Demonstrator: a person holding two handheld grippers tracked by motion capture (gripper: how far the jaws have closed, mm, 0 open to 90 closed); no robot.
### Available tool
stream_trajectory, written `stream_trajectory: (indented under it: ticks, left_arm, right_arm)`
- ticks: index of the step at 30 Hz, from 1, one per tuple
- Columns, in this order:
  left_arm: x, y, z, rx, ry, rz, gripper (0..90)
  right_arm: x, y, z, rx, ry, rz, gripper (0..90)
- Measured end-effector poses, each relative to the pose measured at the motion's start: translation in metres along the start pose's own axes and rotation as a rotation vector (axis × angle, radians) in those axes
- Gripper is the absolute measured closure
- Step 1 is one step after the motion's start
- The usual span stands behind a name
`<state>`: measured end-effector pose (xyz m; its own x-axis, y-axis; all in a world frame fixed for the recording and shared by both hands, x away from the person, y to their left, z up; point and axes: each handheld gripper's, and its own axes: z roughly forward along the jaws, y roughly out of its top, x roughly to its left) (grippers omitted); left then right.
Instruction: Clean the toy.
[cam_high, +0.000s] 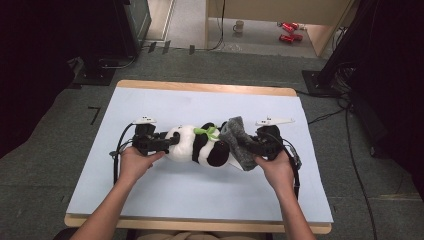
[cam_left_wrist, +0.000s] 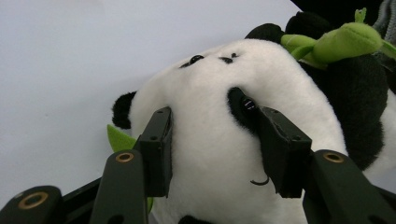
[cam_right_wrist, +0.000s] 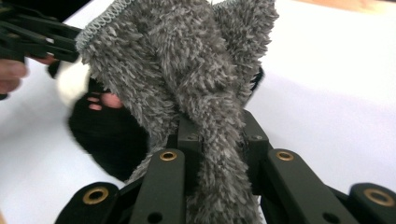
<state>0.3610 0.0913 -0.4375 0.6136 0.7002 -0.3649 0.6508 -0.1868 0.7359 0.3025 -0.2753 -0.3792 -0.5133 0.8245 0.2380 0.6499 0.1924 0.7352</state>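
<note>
A black and white plush panda (cam_high: 197, 145) with a green leaf (cam_high: 207, 132) on its chest lies on its side in the middle of the white table cover (cam_high: 200, 190). My left gripper (cam_high: 167, 142) is shut on the panda's head (cam_left_wrist: 215, 140), one pad at each side of the face. A fluffy grey cloth (cam_high: 239, 142) hangs over the panda's lower end. My right gripper (cam_high: 246, 145) is shut on that grey cloth (cam_right_wrist: 196, 93), whose pile bunches up between the two jaws. The panda's black foot (cam_right_wrist: 109, 135) shows behind the cloth.
The wooden table's edge (cam_high: 200, 87) frames the white cover. On the floor beyond stand a mug (cam_high: 239, 26) and red objects (cam_high: 289, 31). Dark equipment stands (cam_high: 107, 45) flank the table at back left and right. Cables (cam_high: 350, 150) trail on the carpet at the right.
</note>
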Motion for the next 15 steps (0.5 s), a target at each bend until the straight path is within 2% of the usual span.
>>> stream_trajectory:
  ticks: [3,7,12,15]
  left_arm:
    - [-0.002,0.000,0.000,-0.002,0.001,-0.002,49.7]
    - [-0.004,0.000,0.000,-0.001,0.010,0.013,49.6]
    - [-0.004,-0.002,0.000,-0.003,0.003,0.039,48.6]
    - [-0.004,-0.002,0.000,-0.010,0.001,0.053,47.8]
  right_arm:
    - [0.008,0.003,-0.001,-0.002,0.012,-0.019,76.0]
    - [0.016,0.002,0.011,0.034,0.014,-0.042,75.9]
    - [0.020,-0.004,0.029,0.059,0.019,-0.041,75.9]
    - [0.016,-0.007,0.040,0.071,0.015,-0.039,75.9]
